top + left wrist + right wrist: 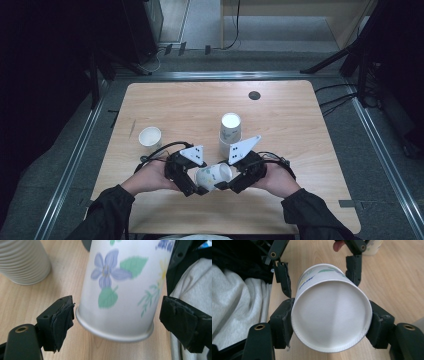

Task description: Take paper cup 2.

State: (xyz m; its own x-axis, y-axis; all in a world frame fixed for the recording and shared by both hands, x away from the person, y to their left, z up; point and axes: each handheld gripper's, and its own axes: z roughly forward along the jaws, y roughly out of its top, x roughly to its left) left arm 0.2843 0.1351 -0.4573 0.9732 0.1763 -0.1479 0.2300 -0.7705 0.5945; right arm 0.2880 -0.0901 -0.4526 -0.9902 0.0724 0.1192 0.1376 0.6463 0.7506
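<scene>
Going from the left of the table (165, 102), a small white cup (149, 136) stands upright on its own, near the left edge and well apart from everything else.

My left gripper (196, 187) sits near the front edge, a little left of the middle. Its jaws are spread wide, one on each side of the narrow bottom end of the flowered cup (214, 176). In the left gripper view the black pads (62, 320) stand just off the cup's base rim (113, 333) on both sides, with a slim gap at the left pad and a wider one at the right, so this gripper holds nothing.

The flowered cup lies on its side between my two grippers, at the middle of the front edge, its mouth turned toward my right hand.

My right gripper (224, 185) is clamped on that cup at the mouth end. In the right gripper view both pads (284, 323) press against the rim on either side, and I look straight into the white inside (329, 315).

Just behind, toward the middle of the table, stands a stack of cups (230, 129), upright and printed.

Near the back edge, right of centre, is a dark round hole (254, 95)
</scene>
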